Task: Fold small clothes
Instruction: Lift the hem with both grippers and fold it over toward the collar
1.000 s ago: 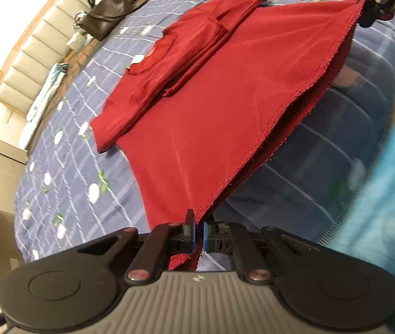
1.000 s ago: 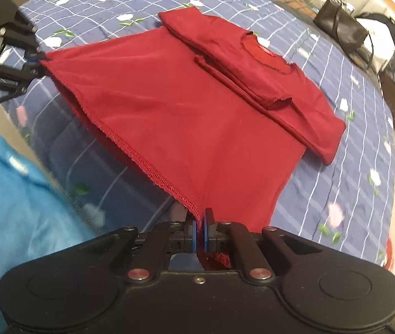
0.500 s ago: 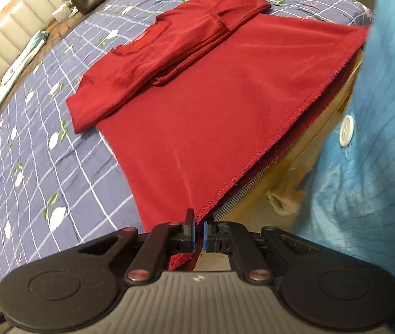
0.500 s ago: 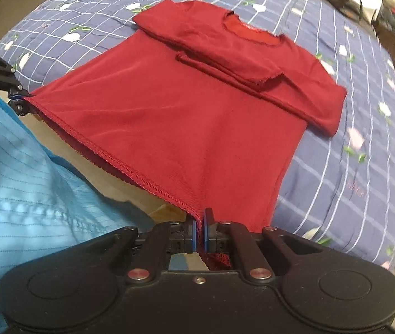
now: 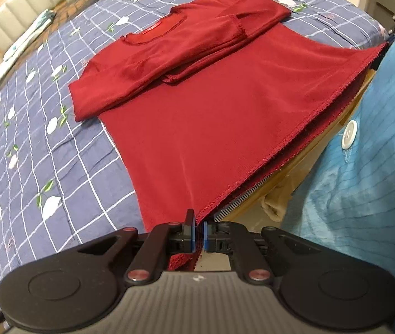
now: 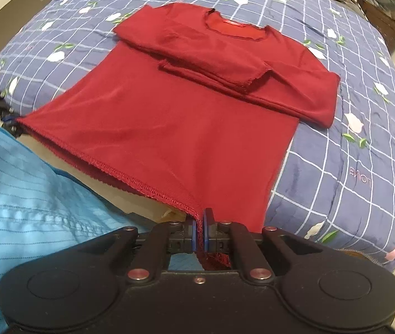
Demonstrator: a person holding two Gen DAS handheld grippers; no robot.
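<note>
Left wrist view: white shirt button (image 5: 349, 138) at 3 o'clock, unseen from the right.
Right wrist view: "LOVE" print on bedspread (image 6: 336, 128) at 3 o'clock.
Count: one red long-sleeved top (image 5: 197, 105), both sleeves folded across chest, lying on the bed with its hem lifted.
Left gripper (image 5: 197, 235): clamped on a hem corner.
Right gripper (image 6: 199, 232): clamped on the other corner.

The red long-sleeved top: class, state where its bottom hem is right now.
The red long-sleeved top lies on the blue checked bedspread; its hem is lifted off the bed's near edge, corners pinched by left gripper and right gripper.
</note>
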